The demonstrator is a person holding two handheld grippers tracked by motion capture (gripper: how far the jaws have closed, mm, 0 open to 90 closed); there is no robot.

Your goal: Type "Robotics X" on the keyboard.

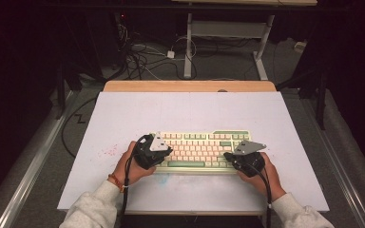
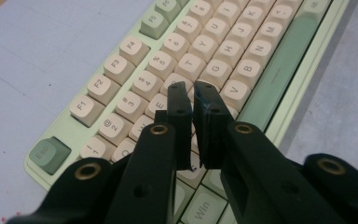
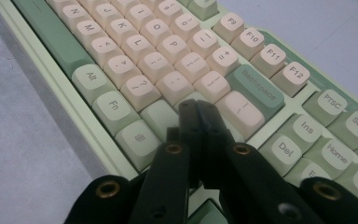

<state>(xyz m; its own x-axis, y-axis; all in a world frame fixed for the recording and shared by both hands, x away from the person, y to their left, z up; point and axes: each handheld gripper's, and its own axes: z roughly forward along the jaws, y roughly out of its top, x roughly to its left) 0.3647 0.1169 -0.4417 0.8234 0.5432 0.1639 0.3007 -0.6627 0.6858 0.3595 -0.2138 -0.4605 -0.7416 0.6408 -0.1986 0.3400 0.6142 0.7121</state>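
i've got a big pale blue-grey table (image 1: 123,118) in front of me, and the green-and-cream keyboard (image 1: 199,142) lies flat near its front edge, square to me, placed so both tools can come at it from my side.

the left gripper (image 2: 189,100) hangs over the keyboard's left half, tips just above the letter rows near the d and f keys. its jaws are nearly together, a thin slit between the pads, nothing in it. i read that as a single blunt point for pressing one key without catching its neighbours.

the right gripper (image 3: 196,116) hovers over the right end, jaws pressed fully together, tip near the large cream key below backspace (image 3: 256,88). same reasoning: a narrow tip suits tight key spacing.

whether either tip actually touches a keycap i can't tell from these angles.
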